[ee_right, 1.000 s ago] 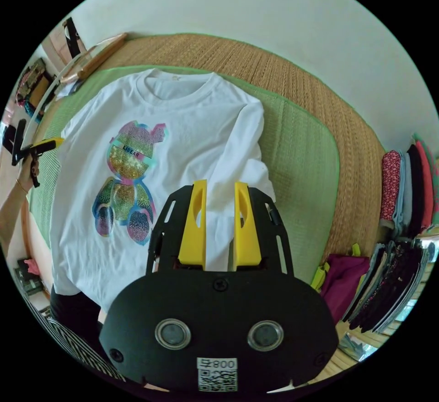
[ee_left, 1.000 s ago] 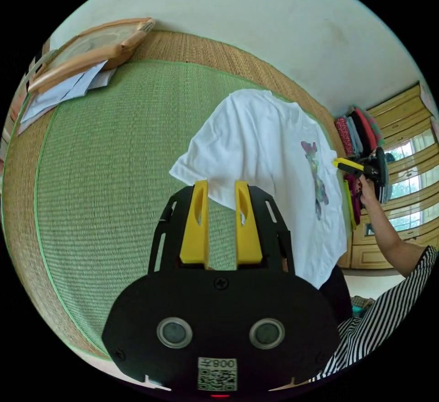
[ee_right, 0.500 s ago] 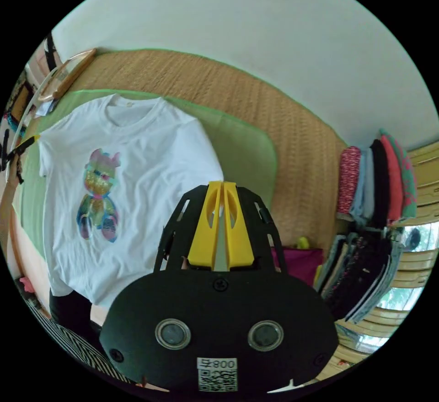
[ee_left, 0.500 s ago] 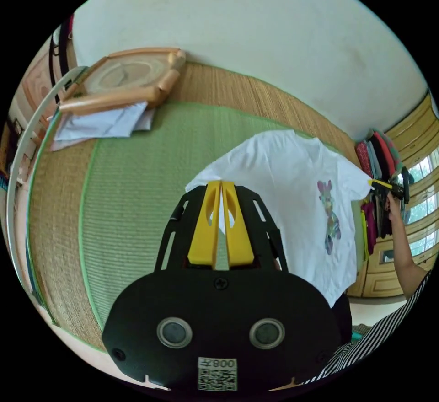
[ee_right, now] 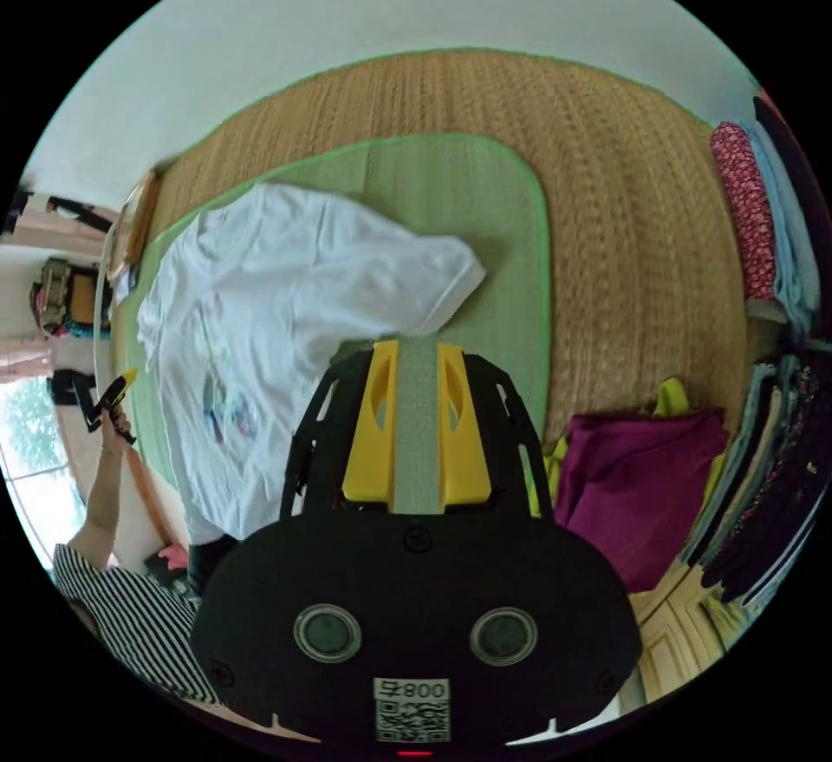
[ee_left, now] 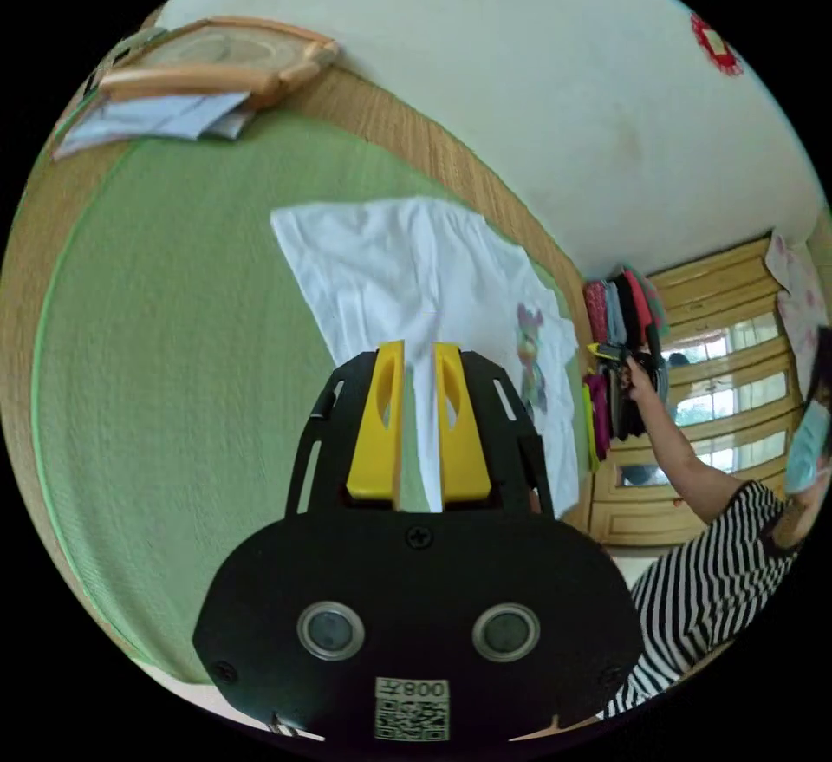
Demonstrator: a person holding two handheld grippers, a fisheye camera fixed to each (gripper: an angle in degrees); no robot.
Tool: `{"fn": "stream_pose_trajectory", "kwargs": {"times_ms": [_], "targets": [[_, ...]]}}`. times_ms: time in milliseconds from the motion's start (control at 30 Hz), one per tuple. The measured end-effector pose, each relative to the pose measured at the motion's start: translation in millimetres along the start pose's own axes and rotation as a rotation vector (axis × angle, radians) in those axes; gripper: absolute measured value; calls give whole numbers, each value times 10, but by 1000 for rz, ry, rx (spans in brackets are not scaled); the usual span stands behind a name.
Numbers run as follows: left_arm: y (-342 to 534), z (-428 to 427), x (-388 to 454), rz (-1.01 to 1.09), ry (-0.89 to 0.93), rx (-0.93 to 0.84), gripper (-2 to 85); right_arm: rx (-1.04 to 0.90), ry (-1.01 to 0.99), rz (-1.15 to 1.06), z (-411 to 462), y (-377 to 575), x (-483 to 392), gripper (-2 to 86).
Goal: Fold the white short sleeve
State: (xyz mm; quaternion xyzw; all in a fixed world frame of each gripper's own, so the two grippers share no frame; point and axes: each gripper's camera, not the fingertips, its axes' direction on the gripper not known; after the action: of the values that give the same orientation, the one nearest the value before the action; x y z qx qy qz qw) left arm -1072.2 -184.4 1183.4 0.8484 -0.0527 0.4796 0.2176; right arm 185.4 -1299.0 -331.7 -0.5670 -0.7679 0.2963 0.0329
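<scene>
The white short-sleeve shirt (ee_left: pixel 416 276) lies spread face up on the green mat (ee_left: pixel 173 346), its colourful bear print (ee_left: pixel 530 354) toward the far side. My left gripper (ee_left: pixel 419 350) hovers open over the near sleeve; white cloth and mat show through the gap, and the jaws do not press on it. My right gripper (ee_right: pixel 419 348) is open too, with bare mat between its jaws and the other sleeve's tip (ee_right: pixel 459 276) just beyond them. Each gripper also shows small in the other view, held in a hand: the right gripper (ee_left: pixel 607 352), the left gripper (ee_right: pixel 113 389).
The green mat (ee_right: pixel 485 190) lies on a woven straw mat (ee_right: pixel 624 216) along a pale wall. A wooden frame (ee_left: pixel 217 60) and papers (ee_left: pixel 147 116) sit at one end. Stacked folded clothes (ee_right: pixel 771 216) and a purple cloth (ee_right: pixel 641 485) are at the other. A person in stripes (ee_left: pixel 711 554) stands beside it.
Half a second ago both grippers were shut at the sleeve tips. Now both stand open, and the shirt rests flat with its sleeves spread. Both cameras have swung.
</scene>
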Motion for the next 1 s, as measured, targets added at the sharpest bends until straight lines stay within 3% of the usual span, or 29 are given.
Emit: {"fn": "stream_pose_trajectory", "kwargs": {"times_ms": [133,367,567,1000], "targets": [[838,-31,-21,-72,88,-109,85,-47,-71,-104,325,1253,-188,82],[2022,-51,17,-250,167,-215,105,-168,-101,-23,771,3215,-181,91],[2048,147,-25,-273,199,-211,106,-196,-172,37,1034,3818,-151,91],[1824,585,456,-174,181,-309,21,-213,77,-26,1095,4416,-443,25]]}}
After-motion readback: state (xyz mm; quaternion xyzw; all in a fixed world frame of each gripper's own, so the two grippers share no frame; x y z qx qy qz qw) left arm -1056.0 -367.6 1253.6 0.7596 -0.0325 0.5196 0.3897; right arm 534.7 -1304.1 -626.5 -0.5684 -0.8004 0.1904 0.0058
